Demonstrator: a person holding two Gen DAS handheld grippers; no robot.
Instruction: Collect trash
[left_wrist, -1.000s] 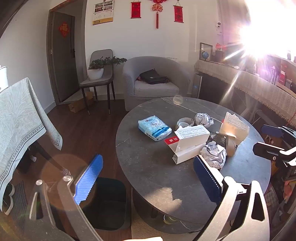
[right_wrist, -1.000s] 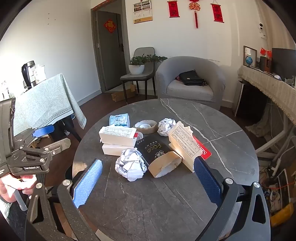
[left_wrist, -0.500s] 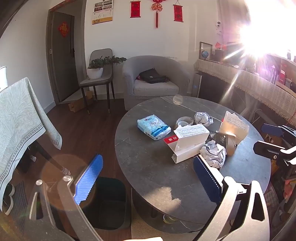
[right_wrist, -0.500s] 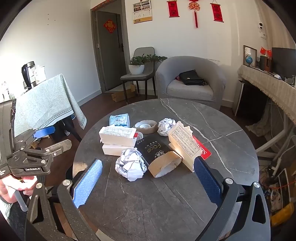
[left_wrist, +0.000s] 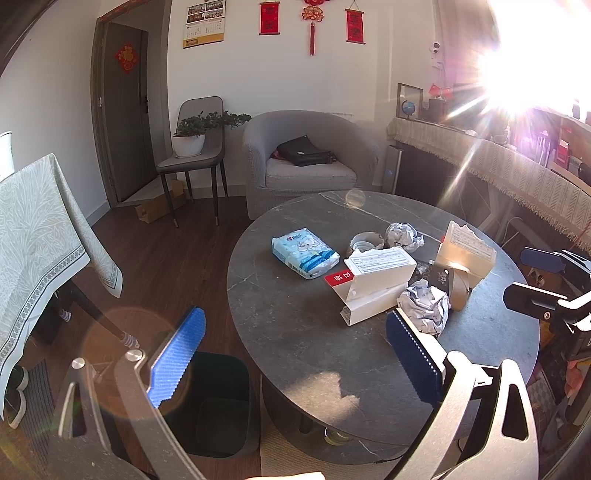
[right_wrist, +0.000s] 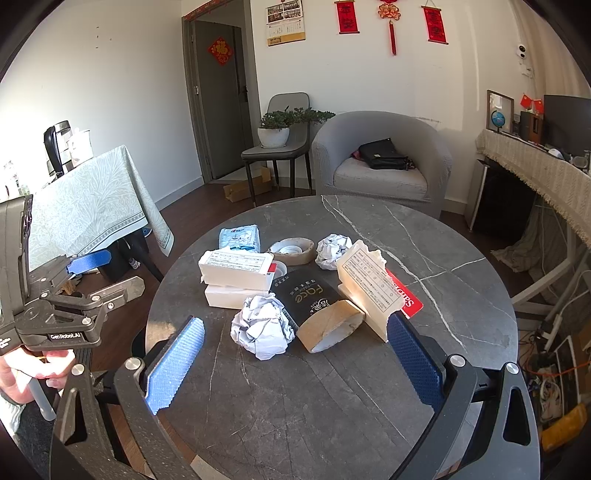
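Both grippers are held wide apart, nothing gripped. The left gripper (left_wrist: 295, 354) is hovered over the near-left edge of the round dark table (left_wrist: 295, 332); its left finger is seen over the floor, its right finger just short of the nearest crumpled paper ball (left_wrist: 424, 308). A dark trash bin (left_wrist: 221, 402) is seen on the floor below and between the left gripper's fingers, beside the table base.

The right gripper (right_wrist: 295, 354) is held above the near table surface, with the trash cluster straight ahead. Just ahead, slightly left of centre, the crumpled paper ball (right_wrist: 262, 328) is seen; touching it on the right, a black paper cup (right_wrist: 317, 310) is lying on its side, mouth toward the gripper. A torn cream carton (right_wrist: 369, 284) is leaned against the cup, just ahead of the right finger, with a red card (right_wrist: 406, 295) under it. Ahead-left, two white boxes (right_wrist: 236, 277) are stacked. Farther ahead, a tape roll (right_wrist: 291, 251), a second paper ball (right_wrist: 332, 251) and a blue tissue pack (right_wrist: 240, 238) are seen.

The left gripper is also visible far left in the right wrist view, held by a hand (right_wrist: 26, 373), off the table edge.
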